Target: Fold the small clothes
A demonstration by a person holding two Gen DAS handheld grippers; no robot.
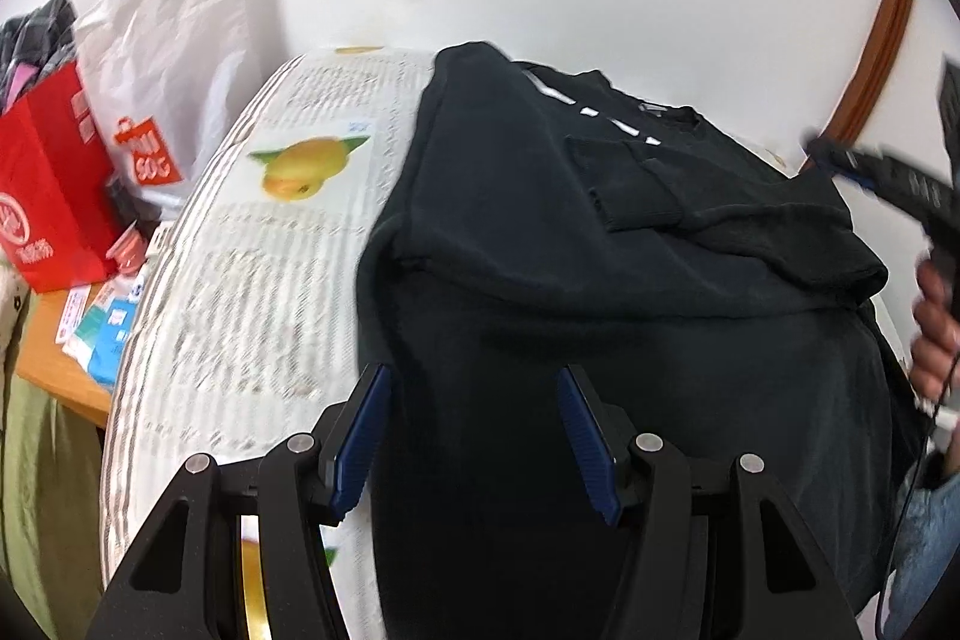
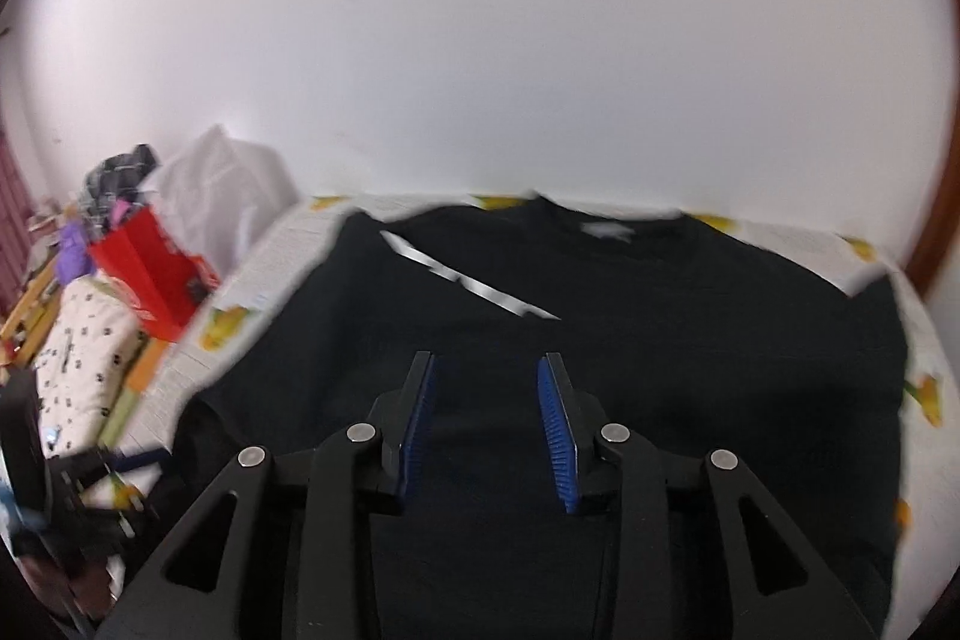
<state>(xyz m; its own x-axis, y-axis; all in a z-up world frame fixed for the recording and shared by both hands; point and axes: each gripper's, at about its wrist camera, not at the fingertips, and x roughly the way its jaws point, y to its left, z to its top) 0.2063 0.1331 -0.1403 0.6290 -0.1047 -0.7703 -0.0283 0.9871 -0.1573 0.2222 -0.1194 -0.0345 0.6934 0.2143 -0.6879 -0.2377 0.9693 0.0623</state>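
- One black long-sleeved sweatshirt (image 1: 540, 244) with a broken white diagonal stripe on the chest lies flat on a white table cover (image 1: 252, 292) printed with grey text and yellow fruit; one sleeve is folded across its chest.
- In the right wrist view the same sweatshirt (image 2: 600, 340) fills the middle, its collar at the far edge by the white wall.
- The left gripper (image 1: 474, 430) hangs over the near hem of the sweatshirt, its two blue-padded fingers apart with nothing between them.
- The right gripper (image 2: 489, 424) hovers over the sweatshirt's middle, its two blue pads also apart and pressing on nothing.
- In the left wrist view the right gripper shows at the right edge, held by a hand (image 1: 936, 328).
- Far left stands one red paper bag (image 1: 48, 196) with white print; grey and pink fabric pokes from its top.
- Just right of it leans one white plastic shopping bag (image 1: 174, 58) with an orange logo; its contents cannot be seen.
- Near the red bag, small printed packets (image 1: 102, 328) lie on an orange wooden surface; their number is unclear.
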